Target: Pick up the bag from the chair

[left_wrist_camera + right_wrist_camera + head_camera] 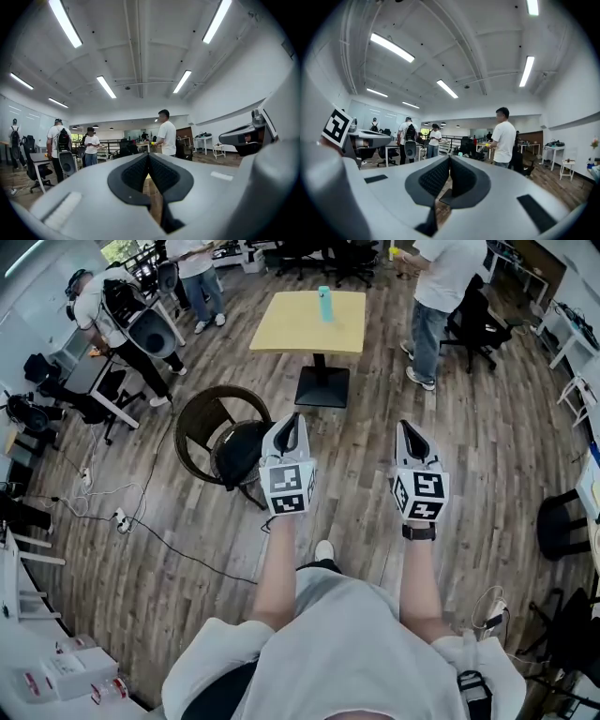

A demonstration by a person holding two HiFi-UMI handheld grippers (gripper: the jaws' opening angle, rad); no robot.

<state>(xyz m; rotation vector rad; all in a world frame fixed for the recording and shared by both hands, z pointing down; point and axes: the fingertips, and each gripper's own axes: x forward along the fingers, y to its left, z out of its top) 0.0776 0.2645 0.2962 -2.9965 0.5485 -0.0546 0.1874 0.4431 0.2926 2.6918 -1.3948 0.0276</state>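
Observation:
A black bag (240,452) lies on the seat of a round dark wicker chair (195,418) on the wood floor, left of centre in the head view. My left gripper (292,420) is held up just right of the bag, above the floor, jaws shut and empty. My right gripper (406,427) hovers level with it further right, also shut with nothing in it. Both gripper views look out level across the room: the left gripper (148,157) and right gripper (450,159) show pads pressed together. Neither of these views shows the bag or the chair.
A yellow table (298,332) with a teal bottle (324,303) stands beyond the chair. Several people stand around, one in a white shirt (441,282) at the far right. Cables and a power strip (120,518) trail on the floor at left. Office chairs (478,324) line the edges.

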